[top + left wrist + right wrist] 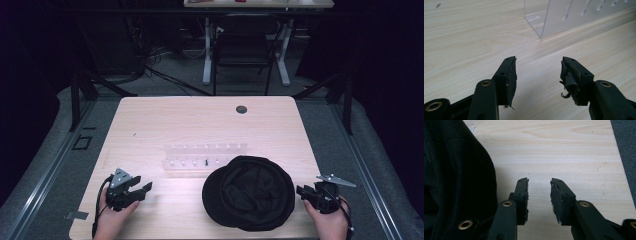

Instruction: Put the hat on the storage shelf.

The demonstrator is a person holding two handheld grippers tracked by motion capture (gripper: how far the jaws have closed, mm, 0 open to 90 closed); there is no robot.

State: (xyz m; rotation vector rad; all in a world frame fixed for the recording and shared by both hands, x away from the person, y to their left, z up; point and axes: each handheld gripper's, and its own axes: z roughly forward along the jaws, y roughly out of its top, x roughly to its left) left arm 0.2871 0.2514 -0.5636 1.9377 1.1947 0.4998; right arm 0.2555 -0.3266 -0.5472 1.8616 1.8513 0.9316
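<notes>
1. Both tools sit low at the near edge of the desk (150,120), one on each side of a black cap (248,192) lying upside down, hollow facing up.
2. The right tool (306,192) is released, jaws spread with nothing but bare wood between them in the right gripper view (539,195). The cap's dark fabric (456,182) is just beside its left jaw.
3. The left tool (142,189) is likewise released, jaws parted over empty desk in its own view (537,75), and it stands well apart from the cap.
4. So the right hand is the nearer one, and the cap lies straight off its tip, toward the desk's middle.
5. The cap's brim appears to point toward the left tool, so its long axis runs roughly across the desk between the two tools.
6. Behind the cap stands a clear acrylic rack (206,160), its corner showing ahead of the left tool (574,17).
7. My read: a short sideways reach from the right should meet the cap's rim first.
</notes>
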